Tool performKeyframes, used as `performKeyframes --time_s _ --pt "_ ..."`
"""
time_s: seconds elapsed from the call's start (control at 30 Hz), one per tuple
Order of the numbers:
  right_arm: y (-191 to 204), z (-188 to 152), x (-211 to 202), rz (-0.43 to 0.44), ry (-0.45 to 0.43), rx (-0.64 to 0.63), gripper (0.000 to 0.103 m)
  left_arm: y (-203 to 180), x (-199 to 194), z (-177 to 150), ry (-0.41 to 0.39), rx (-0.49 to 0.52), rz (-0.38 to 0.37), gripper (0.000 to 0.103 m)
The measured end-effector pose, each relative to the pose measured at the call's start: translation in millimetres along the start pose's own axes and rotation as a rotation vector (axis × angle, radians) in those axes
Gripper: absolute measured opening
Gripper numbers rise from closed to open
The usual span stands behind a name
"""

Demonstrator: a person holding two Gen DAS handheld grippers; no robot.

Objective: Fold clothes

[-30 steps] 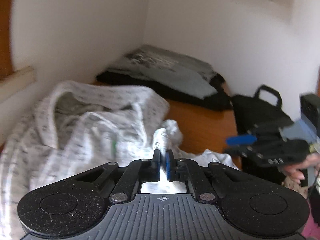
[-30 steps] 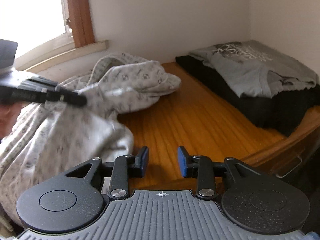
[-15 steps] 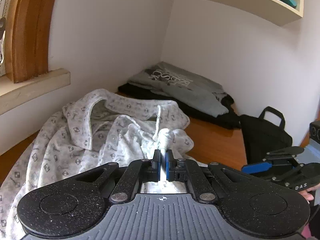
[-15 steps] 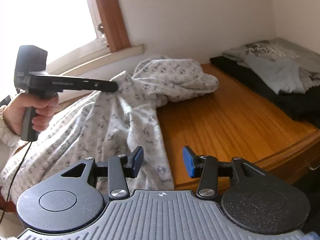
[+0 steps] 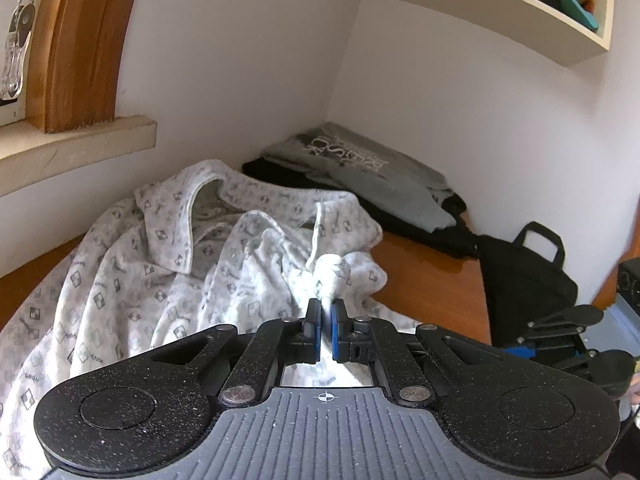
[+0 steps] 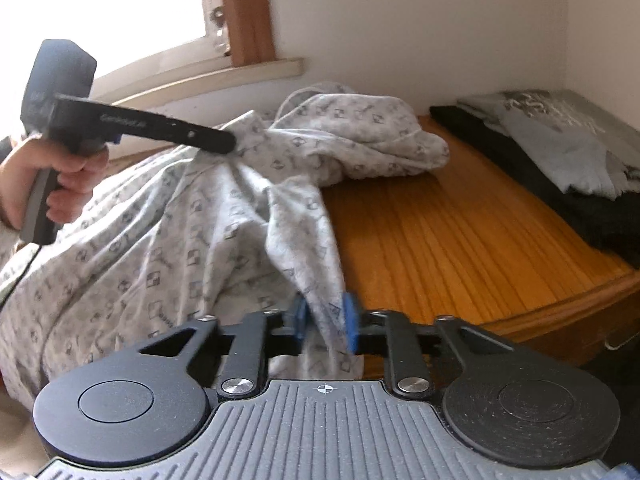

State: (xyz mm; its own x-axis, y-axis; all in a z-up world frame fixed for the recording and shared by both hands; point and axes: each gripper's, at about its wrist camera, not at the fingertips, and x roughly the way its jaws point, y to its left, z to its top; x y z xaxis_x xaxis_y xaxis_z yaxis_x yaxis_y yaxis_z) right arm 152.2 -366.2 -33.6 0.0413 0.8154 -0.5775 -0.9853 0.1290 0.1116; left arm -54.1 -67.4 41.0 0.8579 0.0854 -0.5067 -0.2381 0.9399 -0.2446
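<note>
1. The left tongs [image 5: 325, 322] are clamped on a bunched fold of the patterned white shirt [image 5: 168, 264], the cloth pinched between their blue pads. From the right wrist view they [image 6: 224, 145] hold that fold lifted above the table [image 6: 460, 248], which I read as pulling one side of the garment taut for a fold.
2. The shirt sprawls crumpled over the table's left part, reaching back to the wall under the window sill [image 5: 80, 144]; its collar lies toward the far edge.
3. The right tongs [image 6: 325, 322] are closing on a hanging flap of the shirt at the near edge. The cloth sits between the pads, which look not quite pressed home. Probably a second hold, so both ends can be drawn out together.
4. In the far right corner lies a stack of folded clothes [image 6: 560, 152], likely kept clear of the working space.
5. Count: two tongs, one unfolded shirt, at least two folded garments (a grey one on a black one), one black bag [image 5: 528, 280] beyond the table's right edge.
</note>
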Motion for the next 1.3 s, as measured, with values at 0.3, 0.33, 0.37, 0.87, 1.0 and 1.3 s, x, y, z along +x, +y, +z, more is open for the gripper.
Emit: performKeyframes --time_s 0.3,0.33,0.37,0.87,1.0,1.3 --pt "-6.3 36.7 -68.7 -0.157 -0.096 -0.054 0.005 18.4 -8.2 -16.6 0.028 -0.038 -0.016 0.023" --pt "-7.4 44.9 -81.9 -0.194 -0.111 -0.064 0.005 20.9 -7.3 -18.8 0.036 -0.039 -0.012 0.023" --pt "-5.1 52.8 -94.6 -0.25 -0.118 -0.099 0.005 22.2 -5.9 -21.2 0.044 -0.034 -0.006 0.023" --pt "-5.4 61.9 -141.8 -0.414 0.123 -0.098 0.024 34.3 1.1 -37.3 0.084 0.02 0.006 0.023" --pt "-11.0 65.5 -121.4 -0.364 0.088 -0.059 0.025 37.3 2.0 -35.9 0.086 0.014 -0.004 0.023" --pt "-33.4 83.8 13.0 -0.209 0.003 0.084 0.032 44.3 2.8 -35.0 0.085 -0.015 -0.029 0.023"
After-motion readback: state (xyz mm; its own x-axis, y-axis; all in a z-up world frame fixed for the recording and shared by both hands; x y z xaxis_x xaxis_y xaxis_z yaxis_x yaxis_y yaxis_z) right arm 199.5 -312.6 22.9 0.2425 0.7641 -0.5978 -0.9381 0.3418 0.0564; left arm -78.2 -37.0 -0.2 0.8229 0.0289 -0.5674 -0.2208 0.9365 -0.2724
